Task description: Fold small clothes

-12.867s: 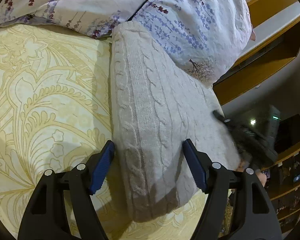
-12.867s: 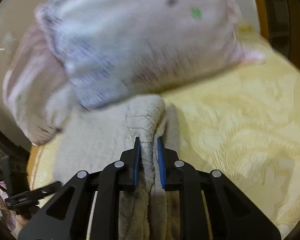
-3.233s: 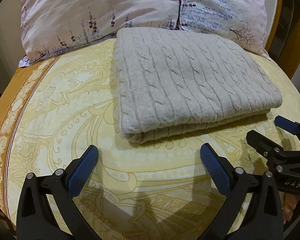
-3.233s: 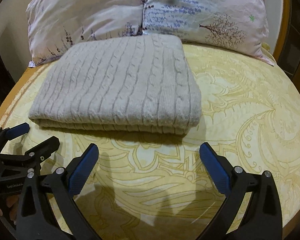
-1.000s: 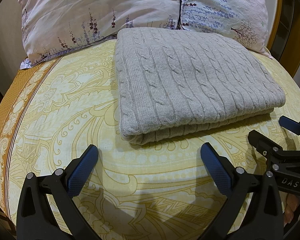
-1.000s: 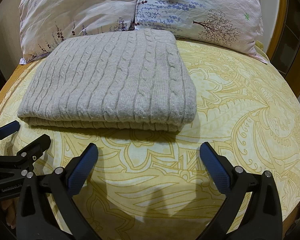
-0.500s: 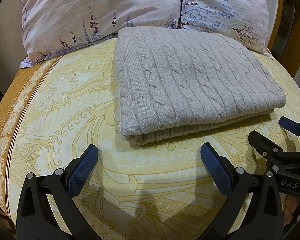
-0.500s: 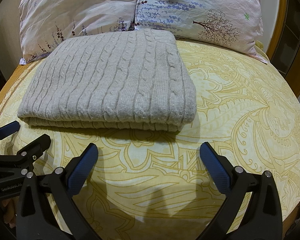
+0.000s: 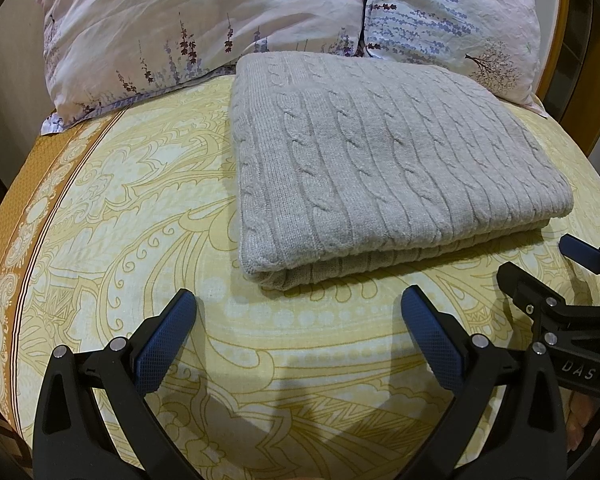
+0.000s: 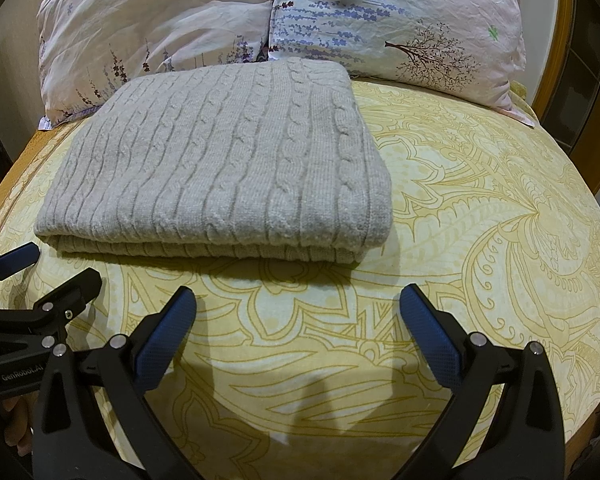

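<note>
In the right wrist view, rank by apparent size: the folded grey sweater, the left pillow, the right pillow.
1. Folded grey sweater, though it lies nearer the camera.
2-3. Left pillow and right pillow look about alike; both are cut off by the frame and partly hidden, so unranked.

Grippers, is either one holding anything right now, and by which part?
Nothing is held. The left gripper and right gripper are both open over the bedspread, short of the folded sweater, which lies free.

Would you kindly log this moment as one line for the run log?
left gripper: open, empty | right gripper: open, empty | grey sweater: folded flat on yellow bedspread | pillows: behind sweater
</note>
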Available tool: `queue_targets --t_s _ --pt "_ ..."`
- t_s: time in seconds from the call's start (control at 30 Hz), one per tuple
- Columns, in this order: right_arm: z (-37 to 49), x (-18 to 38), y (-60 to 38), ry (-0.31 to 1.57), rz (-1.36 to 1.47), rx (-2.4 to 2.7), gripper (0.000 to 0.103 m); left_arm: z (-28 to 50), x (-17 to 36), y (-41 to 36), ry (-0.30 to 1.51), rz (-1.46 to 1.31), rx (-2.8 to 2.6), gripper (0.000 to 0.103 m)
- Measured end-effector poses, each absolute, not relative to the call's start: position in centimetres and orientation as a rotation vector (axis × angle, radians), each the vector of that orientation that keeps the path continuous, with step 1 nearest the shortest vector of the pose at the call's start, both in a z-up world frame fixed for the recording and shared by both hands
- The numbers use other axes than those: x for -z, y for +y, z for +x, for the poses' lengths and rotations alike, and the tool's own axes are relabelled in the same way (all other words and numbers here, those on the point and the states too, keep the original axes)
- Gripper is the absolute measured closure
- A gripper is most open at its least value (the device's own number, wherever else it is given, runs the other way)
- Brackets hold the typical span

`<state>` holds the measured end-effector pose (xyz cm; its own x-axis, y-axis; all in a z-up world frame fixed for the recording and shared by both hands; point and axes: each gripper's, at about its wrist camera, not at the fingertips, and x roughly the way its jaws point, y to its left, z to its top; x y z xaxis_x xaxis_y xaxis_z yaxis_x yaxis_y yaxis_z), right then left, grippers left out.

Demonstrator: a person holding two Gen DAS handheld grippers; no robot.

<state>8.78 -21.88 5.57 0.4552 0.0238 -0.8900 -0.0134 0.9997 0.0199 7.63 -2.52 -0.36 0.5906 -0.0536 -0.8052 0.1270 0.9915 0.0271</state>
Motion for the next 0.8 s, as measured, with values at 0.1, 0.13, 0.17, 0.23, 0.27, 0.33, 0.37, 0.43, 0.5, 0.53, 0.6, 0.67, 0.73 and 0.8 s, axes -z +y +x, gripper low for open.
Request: queue_targets --t_s 0.1,0.13,0.17,0.23,0.27,0.33,0.37,0.43,0.5,0.53,0.6,0.67,0.73,0.8 --pt "8.78 -5.57 -21.89 1.098 0.011 -0.023 0.002 7.67 0.33 -2.53 0.934 0.085 0.106 0.001" --pt "8.78 -5.58 -21.89 1.098 0.010 -0.023 0.002 7.67 0.33 -2.54 0.935 0.085 0.106 0.001" --pt "8.78 -5.58 -21.89 1.098 0.011 -0.023 0.002 7.67 0.35 -2.48 0.936 0.084 0.105 0.001" --pt "8.79 -5.59 -21.89 1.098 0.011 -0.023 0.002 7.65 0.38 -2.39 0.938 0.084 0.104 0.001" --pt "8.79 -5.60 -21.89 1.098 0.011 -0.023 0.002 7.75 0.38 -2.36 0.939 0.084 0.104 0.001" --pt "8.80 -5.61 -21.90 1.098 0.011 -0.024 0.002 7.80 0.37 -2.36 0.943 0.084 0.104 0.001" --pt "8.80 -5.61 -21.89 1.098 0.011 -0.024 0.002 7.81 0.37 -2.37 0.944 0.084 0.104 0.001" --pt "8.81 -5.63 -21.90 1.098 0.010 -0.024 0.002 7.81 0.38 -2.34 0.945 0.086 0.105 0.001" --pt "8.80 -5.63 -21.89 1.098 0.011 -0.024 0.002 7.75 0.39 -2.29 0.944 0.085 0.105 0.001" --pt "8.80 -5.62 -21.90 1.098 0.011 -0.024 0.002 7.82 0.39 -2.32 0.944 0.085 0.106 0.001" --pt "8.79 -5.62 -21.90 1.098 0.011 -0.024 0.002 7.88 0.40 -2.32 0.944 0.086 0.107 0.001" --pt "8.79 -5.62 -21.91 1.098 0.011 -0.024 0.002 7.84 0.38 -2.35 0.943 0.085 0.105 0.001" --pt "8.79 -5.61 -21.93 1.098 0.010 -0.024 0.002 7.76 0.37 -2.31 0.943 0.085 0.104 0.001" --pt "8.78 -5.61 -21.93 1.098 0.010 -0.024 0.002 7.78 0.37 -2.30 0.943 0.086 0.105 0.001"
